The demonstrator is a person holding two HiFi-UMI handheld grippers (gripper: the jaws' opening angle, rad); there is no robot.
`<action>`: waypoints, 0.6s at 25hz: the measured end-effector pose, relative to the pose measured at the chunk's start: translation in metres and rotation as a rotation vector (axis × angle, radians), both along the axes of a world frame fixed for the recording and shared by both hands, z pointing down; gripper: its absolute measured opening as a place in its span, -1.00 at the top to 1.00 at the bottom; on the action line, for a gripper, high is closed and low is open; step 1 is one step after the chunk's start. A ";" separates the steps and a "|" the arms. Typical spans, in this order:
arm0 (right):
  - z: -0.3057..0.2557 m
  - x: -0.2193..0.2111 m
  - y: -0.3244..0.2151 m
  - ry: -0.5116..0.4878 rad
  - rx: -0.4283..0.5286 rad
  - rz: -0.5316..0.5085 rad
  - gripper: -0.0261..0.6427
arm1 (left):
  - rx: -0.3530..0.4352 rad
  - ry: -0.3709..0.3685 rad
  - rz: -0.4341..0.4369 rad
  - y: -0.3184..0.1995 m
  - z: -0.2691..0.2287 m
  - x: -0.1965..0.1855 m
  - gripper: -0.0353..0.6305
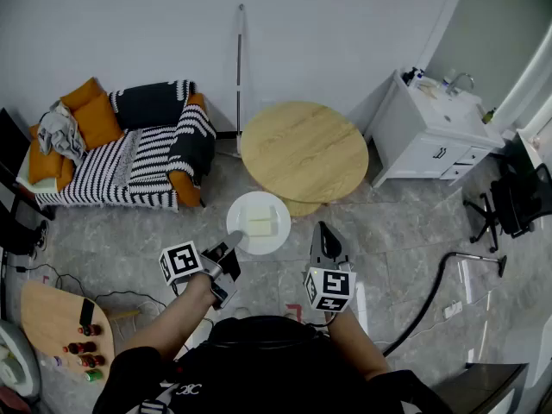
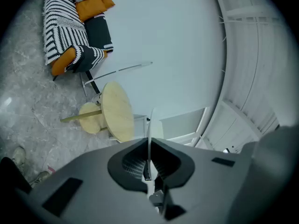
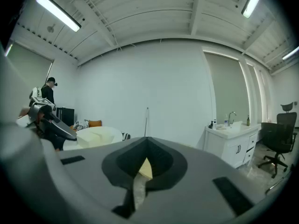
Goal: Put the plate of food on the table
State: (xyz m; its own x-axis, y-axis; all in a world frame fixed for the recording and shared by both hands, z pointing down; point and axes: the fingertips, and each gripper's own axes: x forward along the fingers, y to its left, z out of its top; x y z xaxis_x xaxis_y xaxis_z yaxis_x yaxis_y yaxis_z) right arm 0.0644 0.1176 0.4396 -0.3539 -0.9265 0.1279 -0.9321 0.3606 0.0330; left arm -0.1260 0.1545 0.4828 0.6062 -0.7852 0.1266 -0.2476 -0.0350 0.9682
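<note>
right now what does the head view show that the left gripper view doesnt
Only the head view: the whole round top of the plate with the pale food on it, the right gripper beside it, the office chair, and the bottles on a low board.
Only the left gripper view: the plate's rim edge-on, pinched between the fingers of the left gripper.
Both: the plate, the round wooden table and the striped sofa.

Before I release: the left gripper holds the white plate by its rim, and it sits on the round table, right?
No. The plate hangs short of the round table, over the floor; head view. The left gripper does hold its rim.
</note>
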 end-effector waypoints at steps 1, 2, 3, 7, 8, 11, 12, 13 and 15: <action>0.001 0.000 0.000 0.000 -0.003 0.001 0.90 | -0.002 0.000 -0.003 0.000 0.000 -0.001 0.84; 0.002 -0.001 0.001 0.000 -0.006 0.002 0.90 | -0.005 0.001 -0.005 0.001 0.001 -0.002 0.84; 0.002 0.000 0.001 0.000 -0.007 0.004 0.90 | -0.006 0.001 -0.007 0.001 0.001 -0.002 0.84; 0.003 0.003 0.001 -0.008 -0.003 0.019 0.90 | -0.008 -0.004 -0.007 0.001 0.003 -0.003 0.84; 0.003 0.004 0.000 -0.011 -0.003 0.022 0.90 | -0.008 -0.005 -0.006 0.000 0.004 -0.003 0.84; 0.004 0.003 0.000 -0.013 0.000 0.022 0.90 | -0.010 -0.008 -0.002 -0.001 0.005 -0.004 0.84; 0.004 0.002 0.000 -0.012 0.001 0.023 0.90 | -0.010 -0.008 0.001 -0.001 0.006 -0.004 0.84; 0.004 0.001 0.000 -0.010 0.002 0.024 0.90 | -0.011 -0.009 0.006 -0.002 0.007 -0.004 0.84; 0.005 -0.001 0.000 -0.006 0.002 0.028 0.90 | -0.014 -0.011 0.018 -0.003 0.007 -0.002 0.84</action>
